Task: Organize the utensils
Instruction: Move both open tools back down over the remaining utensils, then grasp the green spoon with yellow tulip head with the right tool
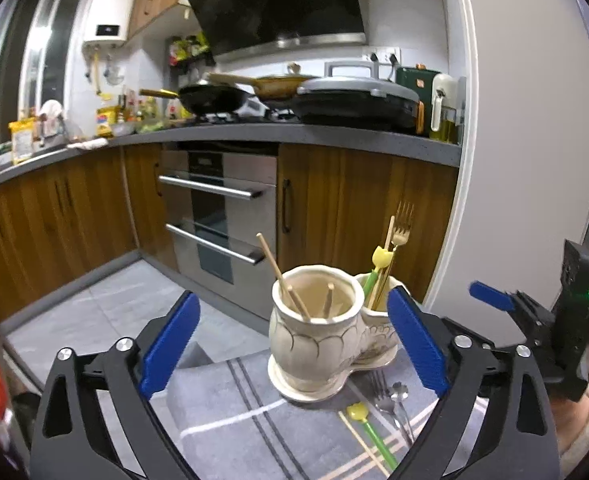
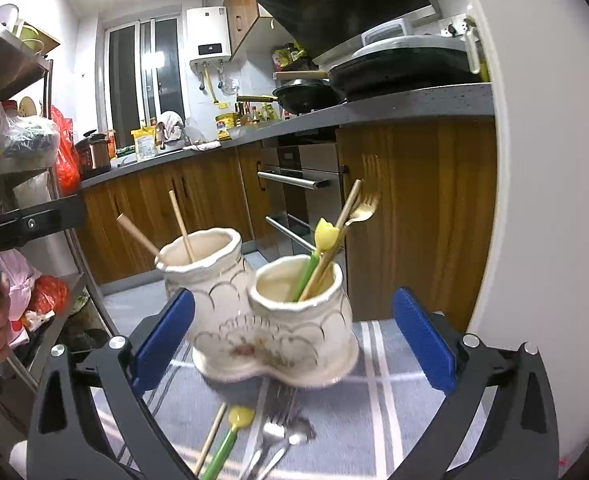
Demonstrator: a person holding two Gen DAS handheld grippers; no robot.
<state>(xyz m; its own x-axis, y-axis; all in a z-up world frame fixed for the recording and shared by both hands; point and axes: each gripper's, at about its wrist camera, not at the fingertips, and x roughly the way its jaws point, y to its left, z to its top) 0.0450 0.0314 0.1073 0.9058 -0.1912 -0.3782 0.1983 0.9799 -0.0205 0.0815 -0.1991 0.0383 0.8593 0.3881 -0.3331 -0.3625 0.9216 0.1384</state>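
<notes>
**Operator:** Both sets of fingers stand wide with nothing in them. The left gripper [image 1: 294, 340] frames the taller cup of the twin-cup ceramic utensil holder [image 1: 326, 336], which sits centre-right in the left wrist view. The right gripper [image 2: 294, 344] faces the same holder from the other side, both cups between its blue pads without touching.

**Colleague:** What is left to sort?

**Operator:** At the bottom of the left view, loose on the grey striped cloth [image 1: 230, 412] over the tabletop: a tulip-topped green stick [image 1: 368, 426], a wooden chopstick [image 1: 360, 446], a silver fork [image 1: 382, 394] and a flower-handled spoon [image 1: 400, 402]. Two chopsticks [image 1: 282, 276] already lean in the tall cup; a gold fork [image 1: 402, 224] and another tulip stick [image 1: 380, 258] stand in the short one.

**Colleague:** Risks?

**Operator:** The holder stands near the cloth's far edge, so I think a nudge from either pad could tip it or push it off. The loose pieces overlap, so a pinch might drag two together. The right view is blurred low down, which makes aiming harder.

**Colleague:** Pose?

**Operator:** Both grippers tilt gently downward. The right one shows at the right edge of the left view, a hand [image 1: 586, 420] beneath it.
</notes>
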